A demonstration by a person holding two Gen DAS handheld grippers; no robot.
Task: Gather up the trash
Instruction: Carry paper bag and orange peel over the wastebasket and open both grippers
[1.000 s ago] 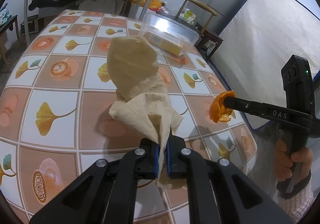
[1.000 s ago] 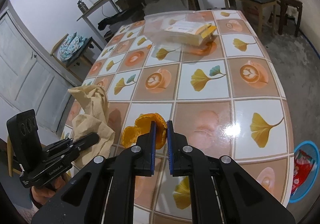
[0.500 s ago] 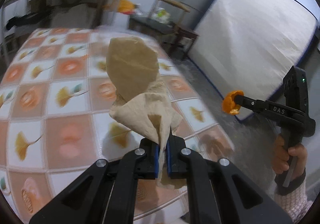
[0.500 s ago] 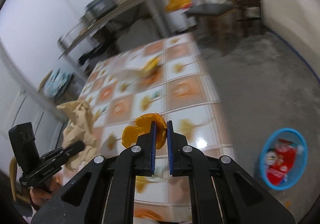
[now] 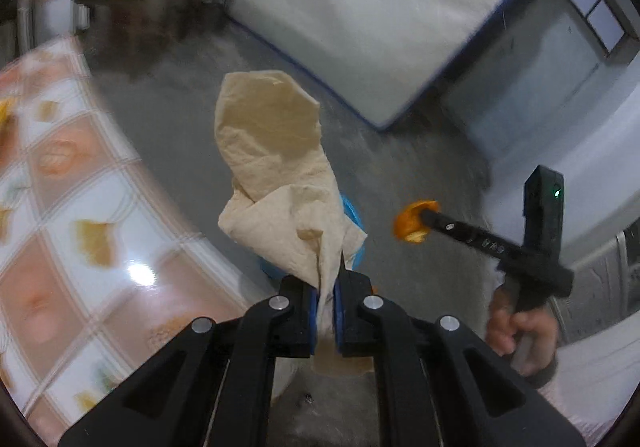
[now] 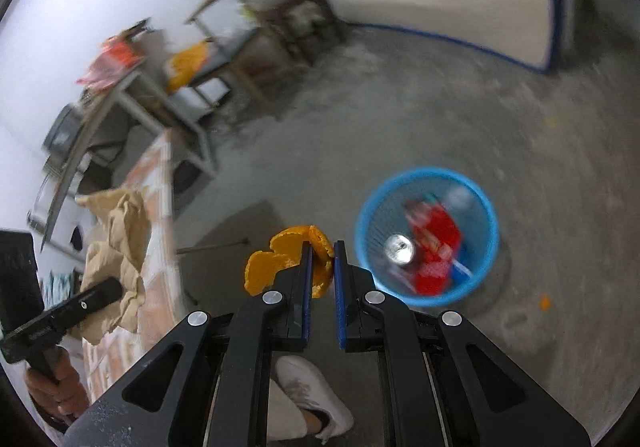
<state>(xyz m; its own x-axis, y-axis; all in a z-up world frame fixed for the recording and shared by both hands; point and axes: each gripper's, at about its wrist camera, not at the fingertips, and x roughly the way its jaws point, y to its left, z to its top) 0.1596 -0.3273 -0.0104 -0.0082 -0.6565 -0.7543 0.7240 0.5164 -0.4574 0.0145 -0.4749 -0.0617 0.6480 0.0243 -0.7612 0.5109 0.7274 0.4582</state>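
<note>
Both grippers have swung off the counter [image 5: 80, 215] since a second ago and now hang over the concrete floor [image 6: 400, 119]. The crumpled paper [image 5: 276, 175] stands up from the left gripper [image 5: 327, 299], clamped between its blue pads. The orange peel [image 6: 288, 259] is pinched at the tip of the right gripper [image 6: 320, 267]. A blue bin [image 6: 428, 235] with a can and red wrappers sits on the floor just right of the peel.

We see a beige paper towel [image 5: 276, 167], a bright orange peel [image 6: 288, 259], a blue basket [image 6: 486, 215], and a desk [image 5: 80, 207] patterned with peach and white leaf-printed squares.
</note>
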